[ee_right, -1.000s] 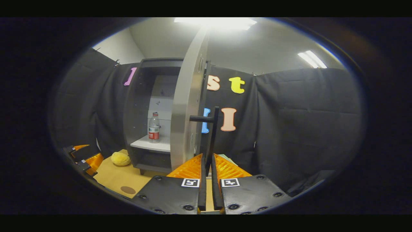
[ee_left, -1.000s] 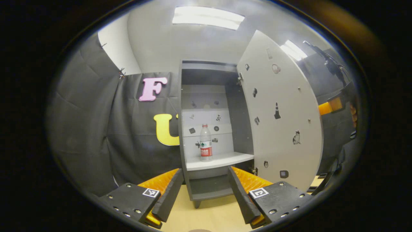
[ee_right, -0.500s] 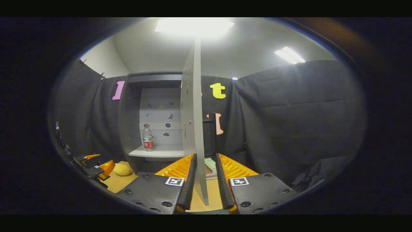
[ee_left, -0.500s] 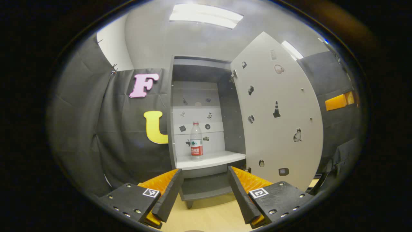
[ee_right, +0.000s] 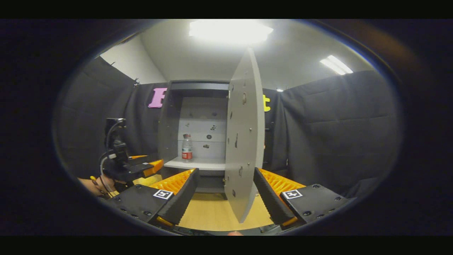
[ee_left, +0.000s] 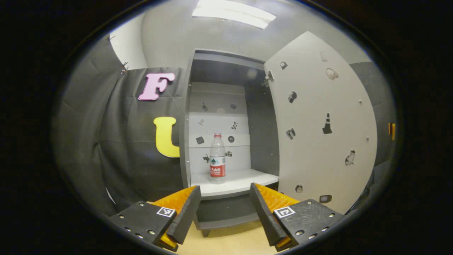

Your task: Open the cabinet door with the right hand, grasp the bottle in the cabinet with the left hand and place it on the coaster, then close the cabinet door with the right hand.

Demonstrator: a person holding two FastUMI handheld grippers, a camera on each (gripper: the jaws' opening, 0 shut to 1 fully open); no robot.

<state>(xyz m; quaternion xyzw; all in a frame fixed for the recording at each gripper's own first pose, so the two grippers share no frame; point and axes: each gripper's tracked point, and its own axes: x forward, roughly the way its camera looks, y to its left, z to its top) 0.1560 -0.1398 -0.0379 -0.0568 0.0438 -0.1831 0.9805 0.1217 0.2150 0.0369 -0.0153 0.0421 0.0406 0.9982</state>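
The bottle (ee_left: 217,158) stands upright on the cabinet's white shelf (ee_left: 238,183), left of the shelf's middle and back from its front edge, with bare shelf on its right; the cabinet door (ee_left: 324,131) hangs swung wide off the cabinet's right side, its opening unblocked; the left tool (ee_left: 223,209) is spread wide in front of the cabinet, holding nothing; the right tool (ee_right: 225,193) is also wide, its fingers either side of the door's free edge, apart from it; the wooden surface (ee_right: 212,212) lies below the cabinet.
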